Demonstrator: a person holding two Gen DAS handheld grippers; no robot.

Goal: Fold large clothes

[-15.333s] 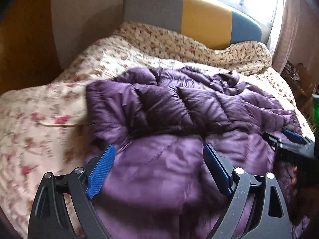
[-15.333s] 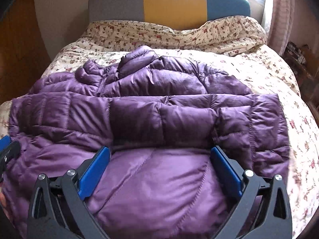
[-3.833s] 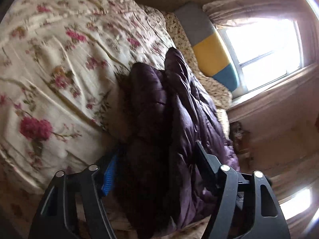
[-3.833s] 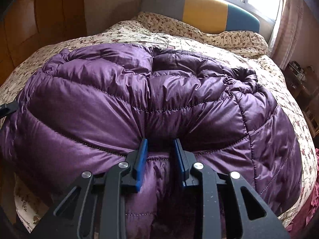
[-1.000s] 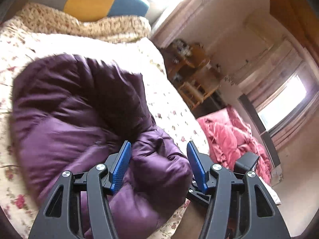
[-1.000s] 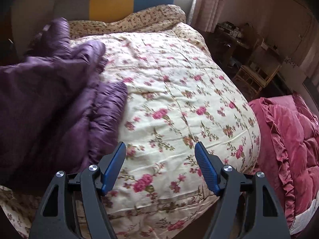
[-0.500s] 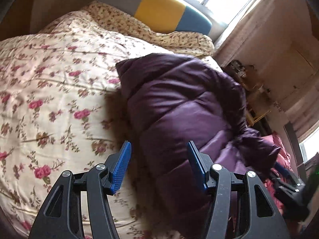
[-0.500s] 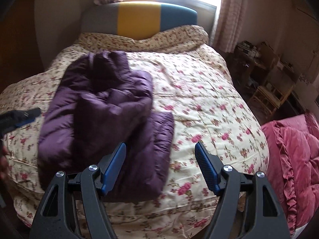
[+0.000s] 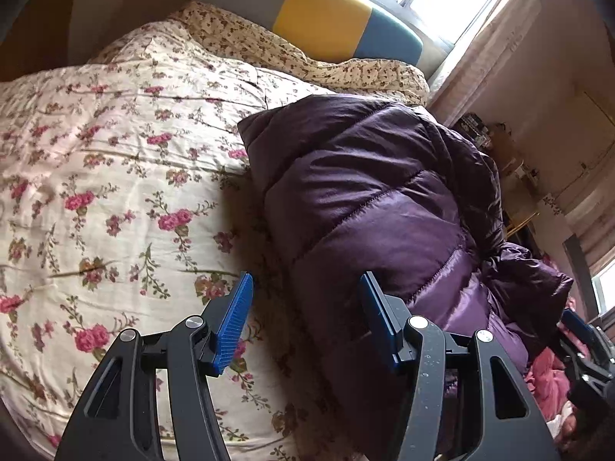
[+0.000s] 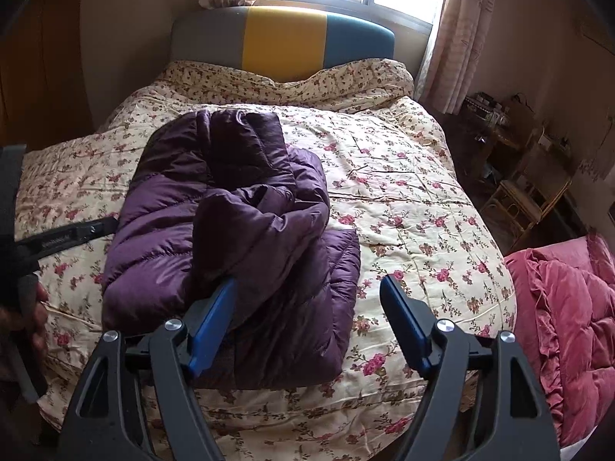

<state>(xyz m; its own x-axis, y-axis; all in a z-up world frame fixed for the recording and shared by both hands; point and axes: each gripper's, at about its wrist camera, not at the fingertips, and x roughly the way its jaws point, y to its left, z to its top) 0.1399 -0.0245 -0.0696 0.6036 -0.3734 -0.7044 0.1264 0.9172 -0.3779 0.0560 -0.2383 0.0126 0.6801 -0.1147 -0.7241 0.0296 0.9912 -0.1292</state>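
A: Item one, the carrier — the bed (image 10: 403, 176), floral quilt, striped headboard (image 10: 282, 38) at the far end under the window. Where do we list the jacket?

B: Purple down jacket (image 10: 230, 223), folded into a thick bundle on the left half of the bed, reaching almost to the foot edge. We read its long axis as running from the foot edge toward the headboard, with the narrower end pointing at the headboard. One loose fold sits rumpled on top, and a flap sticks out toward the middle of the bed at the near end.

A: Item two, our tools. Right gripper (image 10: 307, 319)?

B: Jaws spread wide, nothing between them. Its left finger hangs over the bundle's near end — contact we cannot confirm — and its right finger is over bare quilt. So the bundle lies ahead and to the left of it.

A: Left gripper (image 9: 305, 315)?

B: Also spread wide and empty. From its camera the jacket (image 9: 384, 207) lies ahead and to the right; its right finger is over the jacket's left flank, its left finger over quilt. It is beside the bed's left edge, just beside the bundle.

A: Which is nearer, then?

B: We judge both close: the left nearer the long flank, the right nearer the protruding flap and the foot edge. Any tidying of that top fold seems to fall between them.

A: Smaller entries?

B: A pink comforter (image 10: 569, 326) off the bed's right side; a wicker chair (image 10: 526, 199) beyond it.
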